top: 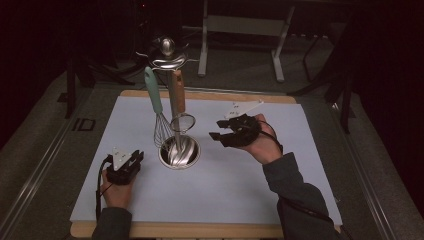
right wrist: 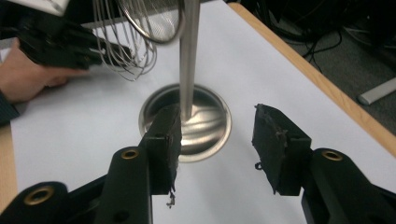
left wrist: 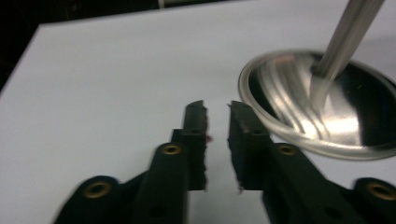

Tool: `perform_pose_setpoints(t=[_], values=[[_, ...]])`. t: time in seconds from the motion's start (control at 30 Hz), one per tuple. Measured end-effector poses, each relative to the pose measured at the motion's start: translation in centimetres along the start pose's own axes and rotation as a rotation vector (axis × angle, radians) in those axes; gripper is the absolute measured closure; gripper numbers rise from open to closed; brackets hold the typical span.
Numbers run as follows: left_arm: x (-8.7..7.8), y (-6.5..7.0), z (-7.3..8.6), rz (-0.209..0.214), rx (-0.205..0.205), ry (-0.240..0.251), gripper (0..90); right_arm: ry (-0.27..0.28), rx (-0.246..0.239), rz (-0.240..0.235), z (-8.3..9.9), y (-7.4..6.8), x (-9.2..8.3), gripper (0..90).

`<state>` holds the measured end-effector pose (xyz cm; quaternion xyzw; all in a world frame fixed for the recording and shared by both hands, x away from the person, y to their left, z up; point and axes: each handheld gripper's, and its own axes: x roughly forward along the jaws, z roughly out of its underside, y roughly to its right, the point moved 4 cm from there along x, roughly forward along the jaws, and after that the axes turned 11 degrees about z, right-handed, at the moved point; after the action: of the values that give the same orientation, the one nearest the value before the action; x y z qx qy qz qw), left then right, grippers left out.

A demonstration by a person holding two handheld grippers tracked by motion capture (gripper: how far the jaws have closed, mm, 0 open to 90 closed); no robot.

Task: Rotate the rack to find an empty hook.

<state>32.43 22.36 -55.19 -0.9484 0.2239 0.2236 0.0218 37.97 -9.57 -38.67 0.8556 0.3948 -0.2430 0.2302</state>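
just ahead of the right gripper, whose parted jaws grasp nothing, a steel dish carries an upright rod, whisk and strainer hanging above; the left gripper, jaws nearly together and empty, sits beside its rim.

We see the steel utensil stand upright mid-mat, whisk and strainer hanging above its base

One steel utensil stand sits mid-table, with three tools hanging from it: one whisk with a green handle, one small mesh strainer with a wooden handle, one shiny ladle up top. Two grippers, left and right. One white mat.
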Motion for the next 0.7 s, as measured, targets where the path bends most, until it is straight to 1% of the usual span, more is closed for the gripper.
perform_pose_setpoints(t=[0.03, 0.07, 0.1, 0.13, 0.17, 0.2, 0.23, 0.27, 0.3, 0.33, 0.37, 0.4, 0.47, 0.5, 0.53, 0.57, 0.6, 0.7], values=[[-0.2, 0.3, -0.3, 0.011, -0.008, 0.033, 86.0, -0.013, 0.009, 0.002, 0.5, 0.2, 0.1, 51.8], [-0.2, 0.3, -0.3, 0.011, -0.008, 0.033, 87.6, -0.013, 0.009, 0.002, 0.5, 0.2, 0.1, 51.8], [-0.3, 0.4, -0.5, 0.018, -0.014, 0.045, 89.4, -0.023, 0.021, 0.003, 1.1, 0.4, 0.3, 51.8], [-0.5, 0.6, -0.8, 0.025, -0.016, 0.058, 89.4, -0.023, 0.021, 0.003, 1.1, 0.4, 0.3, 51.8], [-0.5, 0.7, -1.0, 0.028, -0.018, 0.068, 89.6, -0.032, 0.026, 0.002, 1.6, 0.6, 0.3, 51.8], [-0.7, 0.8, -1.3, 0.032, -0.019, 0.081, 89.6, -0.032, 0.026, 0.002, 1.6, 0.6, 0.3, 52.0], [-1.0, 1.1, -1.8, 0.042, -0.025, 0.104, 89.7, -0.038, 0.026, 0.002, 1.9, 0.6, 0.4, 52.0], [-1.2, 1.2, -2.0, 0.045, -0.026, 0.116, 89.7, -0.046, 0.023, 0.003, 2.3, 0.6, 0.4, 52.1], [-1.9, 1.5, -2.9, 0.063, -0.048, 0.166, 89.7, -0.057, 0.018, 0.009, 2.8, 0.6, 0.5, 52.0], [-1.9, 1.5, -2.9, 0.063, -0.048, 0.166, 89.7, -0.057, 0.018, 0.009, 2.8, 0.6, 0.5, 52.0], [-2.5, 1.6, -3.5, 0.074, -0.064, 0.208, 89.7, -0.071, 0.021, 0.018, 3.4, 0.7, 0.6, 52.0], [-2.5, 1.6, -3.5, 0.074, -0.064, 0.208, 89.7, -0.071, 0.021, 0.018, 3.4, 0.7, 0.6, 52.0], [-3.3, 1.9, -4.4, 0.090, -0.066, 0.253, 89.7, -0.079, 0.030, 0.022, 4.2, 0.8, 0.7, 52.0], [-3.6, 2.1, -4.9, 0.095, -0.066, 0.269, 89.7, -0.091, 0.039, 0.029, 4.9, 0.9, 1.0, 51.9], [-4.0, 2.2, -5.3, 0.104, -0.067, 0.287, 89.7, -0.091, 0.039, 0.029, 4.9, 0.9, 1.0, 51.9], [-4.6, 2.6, -6.3, 0.115, -0.064, 0.325, 89.7, -0.114, 0.027, 0.056, 5.6, 0.9, 1.4, 51.6], [-4.6, 2.6, -6.3, 0.115, -0.064, 0.325, 89.8, -0.114, 0.027, 0.056, 5.6, 0.9, 1.4, 51.6], [-5.5, 3.4, -7.8, 0.131, -0.049, 0.382, 89.8, -0.145, 0.019, 0.082, 6.8, 0.6, 2.0, 51.2]])
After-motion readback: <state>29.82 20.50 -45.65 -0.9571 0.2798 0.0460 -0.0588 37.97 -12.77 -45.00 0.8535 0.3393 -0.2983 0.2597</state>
